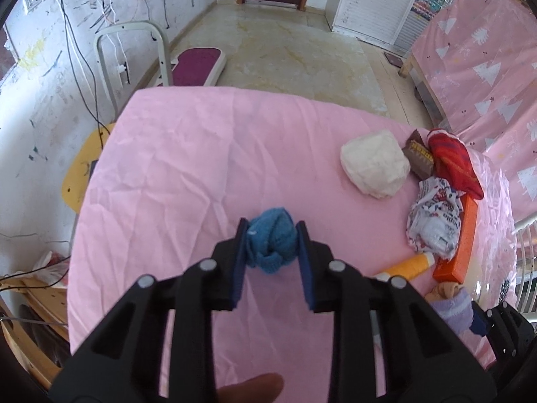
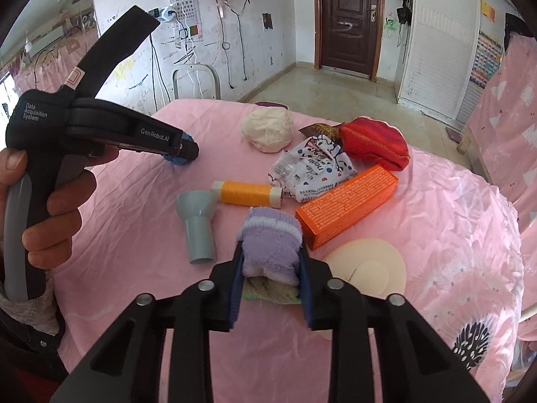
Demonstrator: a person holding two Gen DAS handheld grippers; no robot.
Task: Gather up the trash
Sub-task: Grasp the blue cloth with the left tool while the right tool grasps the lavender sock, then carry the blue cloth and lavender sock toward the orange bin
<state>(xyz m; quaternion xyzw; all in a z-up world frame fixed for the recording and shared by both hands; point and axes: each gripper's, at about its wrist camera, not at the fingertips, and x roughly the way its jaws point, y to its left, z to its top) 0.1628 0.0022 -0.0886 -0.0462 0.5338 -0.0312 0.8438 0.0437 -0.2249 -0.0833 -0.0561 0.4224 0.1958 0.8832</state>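
On the pink-covered table [image 1: 184,168], my left gripper [image 1: 272,231] is shut on a blue rolled sock ball [image 1: 272,248], with a pad pressing each side. The right wrist view shows the same left gripper [image 2: 188,147] from the side, held in a person's hand, with the blue ball [image 2: 173,161] mostly hidden behind its tip. My right gripper [image 2: 270,248] is shut on a purple-and-white rolled sock [image 2: 270,235] near the table's front. A beige and green piece [image 2: 272,290] lies under that sock. In the left wrist view the purple sock [image 1: 451,309] shows at the lower right.
Behind the purple sock lie a grey funnel-shaped tube [image 2: 198,225], a yellow thread spool [image 2: 246,193], an orange box [image 2: 349,205], a crumpled printed wrapper [image 2: 312,168], a red cloth [image 2: 372,142], a brown wrapper [image 2: 319,129] and a white sock ball [image 2: 268,129]. A cream disc [image 2: 365,268] lies at the right.
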